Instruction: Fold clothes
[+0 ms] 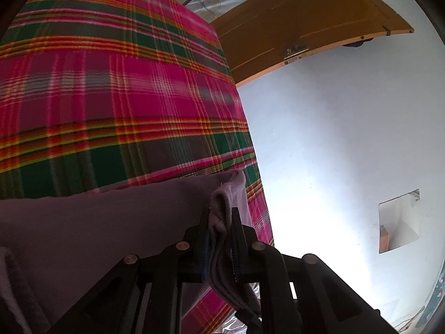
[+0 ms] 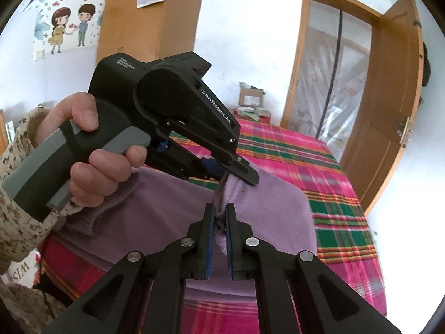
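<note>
Lilac knit garment (image 2: 258,208), soft and fleecy, ribbed cuff visible at its near-left side; lies on the plaid bedspread (image 2: 319,167), part of it lifted clear where it is gripped.

Right gripper (image 2: 219,208): clenched on a bunched fold of the garment, cloth pinched between the blue pads.

Left gripper (image 1: 221,214): clenched on several stacked layers of the same garment's edge. In the right wrist view it sits just beyond and above the right gripper, the two pinch points close together, with a person's hand (image 2: 91,153) in a floral sleeve on its handle.

Governing relation: both grips sit on one raised ridge; the rest of the garment drapes away below and toward the person, so a fold would likely carry this ridge across that lower part.

Surface: bed, pink-green-orange plaid, far right corner toward the wooden door (image 2: 389,105).

Room: pale walls, cartoon wall stickers, tall brown wardrobe, cardboard box at the bed's far edge.
</note>
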